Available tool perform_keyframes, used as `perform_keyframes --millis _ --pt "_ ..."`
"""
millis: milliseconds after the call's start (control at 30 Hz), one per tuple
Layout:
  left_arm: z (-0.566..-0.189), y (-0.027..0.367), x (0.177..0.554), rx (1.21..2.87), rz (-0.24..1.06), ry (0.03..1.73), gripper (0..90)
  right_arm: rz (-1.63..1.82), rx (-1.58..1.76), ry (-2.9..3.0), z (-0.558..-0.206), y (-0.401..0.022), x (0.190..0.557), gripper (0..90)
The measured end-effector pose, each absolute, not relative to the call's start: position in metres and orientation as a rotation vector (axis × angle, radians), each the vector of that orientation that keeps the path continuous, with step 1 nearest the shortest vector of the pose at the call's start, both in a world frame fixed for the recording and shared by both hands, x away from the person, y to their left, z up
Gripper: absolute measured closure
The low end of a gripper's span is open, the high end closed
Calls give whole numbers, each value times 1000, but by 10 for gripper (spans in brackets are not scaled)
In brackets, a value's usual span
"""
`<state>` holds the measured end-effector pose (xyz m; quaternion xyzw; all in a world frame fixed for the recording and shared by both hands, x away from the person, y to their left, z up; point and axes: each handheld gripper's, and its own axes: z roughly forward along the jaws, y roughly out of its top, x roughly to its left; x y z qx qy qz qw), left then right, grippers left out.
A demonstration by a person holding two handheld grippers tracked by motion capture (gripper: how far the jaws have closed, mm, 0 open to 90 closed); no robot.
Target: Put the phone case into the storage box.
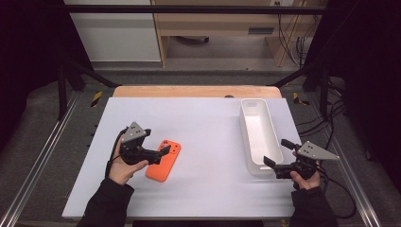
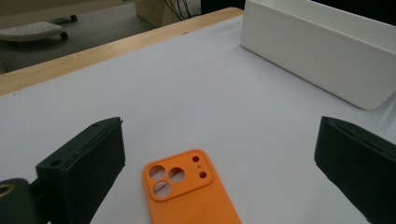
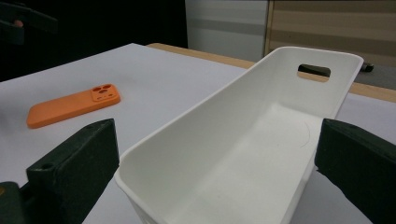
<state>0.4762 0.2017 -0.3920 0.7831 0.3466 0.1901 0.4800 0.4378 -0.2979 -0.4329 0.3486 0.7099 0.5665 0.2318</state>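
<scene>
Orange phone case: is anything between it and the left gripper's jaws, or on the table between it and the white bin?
Nothing visible. The left gripper stands open around the orange phone case, and bare table lies between it and the white bin.

The phone case [image 1: 164,160] is lying flat on the table [image 1: 203,123], on the left half and toward the near side. The bin [image 1: 259,136] is standing on the right half, with its long side running from the near side to the far side. The case and the bin are sitting well apart.

The left gripper [image 1: 158,152] is hovering just over the left edge of the case, its jaws standing wide on either side of it. The right gripper [image 1: 276,153] is sitting at the near end of the bin, its spread jaws standing on both sides of that end.
</scene>
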Motion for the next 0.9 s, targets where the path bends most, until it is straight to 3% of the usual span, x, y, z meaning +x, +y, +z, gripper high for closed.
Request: perform_keyframes --millis 900 --pt "-421 186 491 2019 442 944 12 1551 962 1958 -433 -297 438 5"
